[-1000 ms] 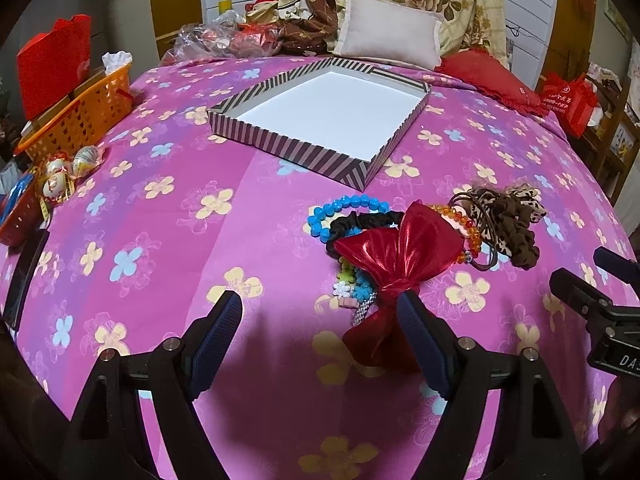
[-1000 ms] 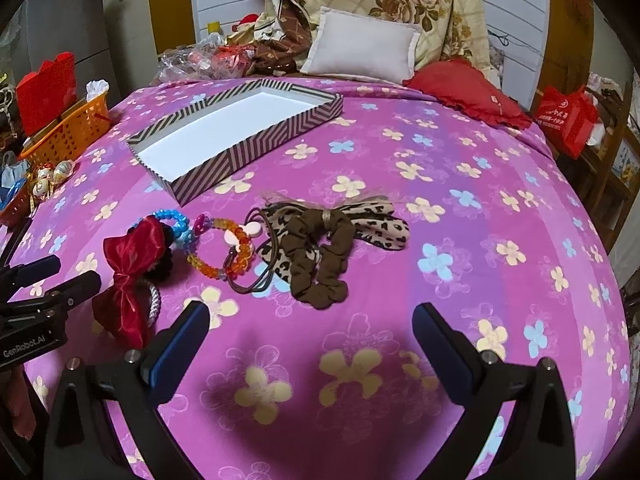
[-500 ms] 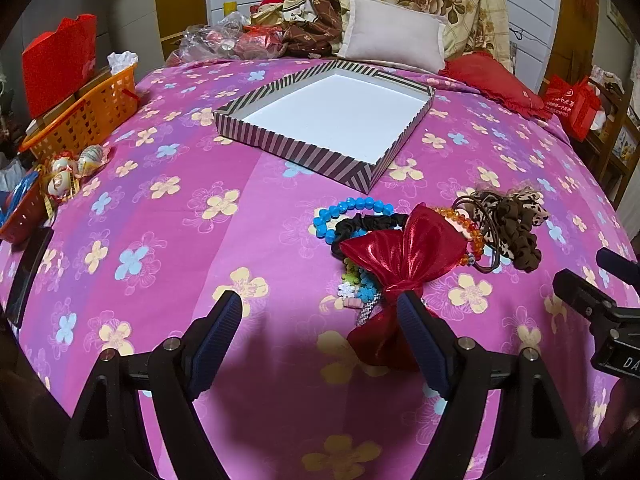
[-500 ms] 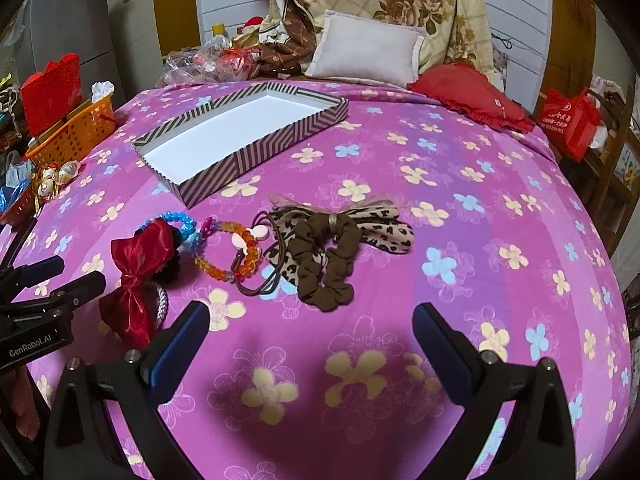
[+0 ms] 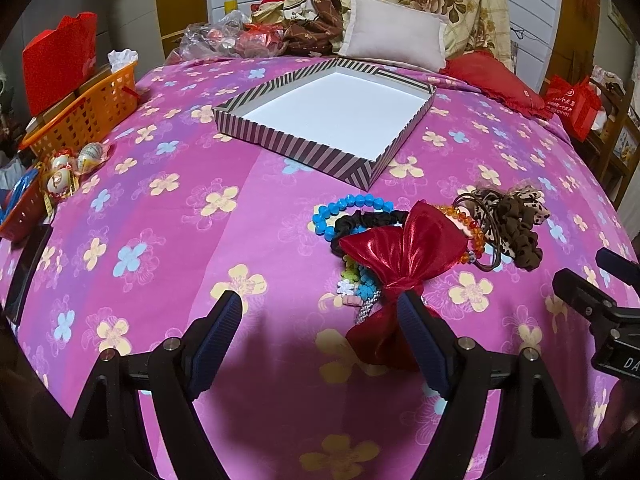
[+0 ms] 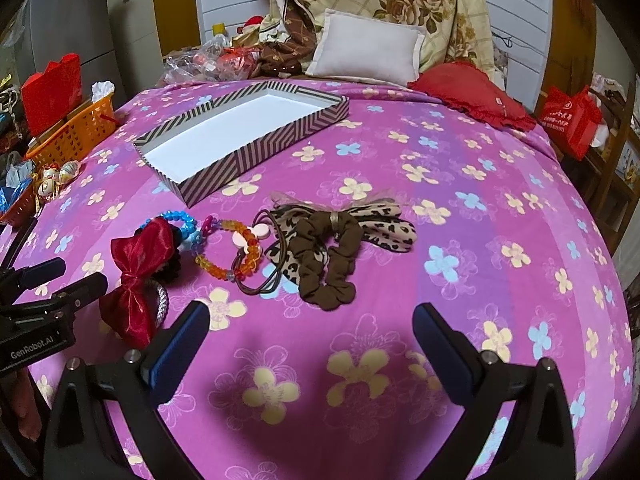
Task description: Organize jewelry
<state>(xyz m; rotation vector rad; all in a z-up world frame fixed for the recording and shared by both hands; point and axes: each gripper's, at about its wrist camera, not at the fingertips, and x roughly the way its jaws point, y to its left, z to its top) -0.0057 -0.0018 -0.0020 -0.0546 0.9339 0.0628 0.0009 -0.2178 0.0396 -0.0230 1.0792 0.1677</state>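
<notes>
A pile of hair accessories lies on the pink flowered bedspread: a shiny red bow [image 5: 404,252] [image 6: 140,256], a blue bead bracelet [image 5: 348,208] [image 6: 180,218], an orange bead bracelet [image 6: 236,252], a brown scrunchie [image 6: 326,264] [image 5: 520,232] and a leopard-print bow [image 6: 384,224]. An empty striped box [image 5: 304,148] [image 6: 256,160] with a white floor sits beyond them. My left gripper [image 5: 320,320] is open and empty, just short of the red bow. My right gripper [image 6: 312,328] is open and empty, just short of the scrunchie.
An orange basket [image 5: 80,116] and a red bag [image 5: 60,68] stand at the left edge, with wrapped sweets [image 5: 76,160] beside them. Pillows [image 5: 396,36] and a red cushion [image 6: 472,96] lie at the bed's head. A red bag [image 6: 572,120] stands off the right side.
Both views have shifted slightly: the box and accessories sit a little lower and farther right in the frames. Nothing on the bed has moved. Both grippers stay open.
</notes>
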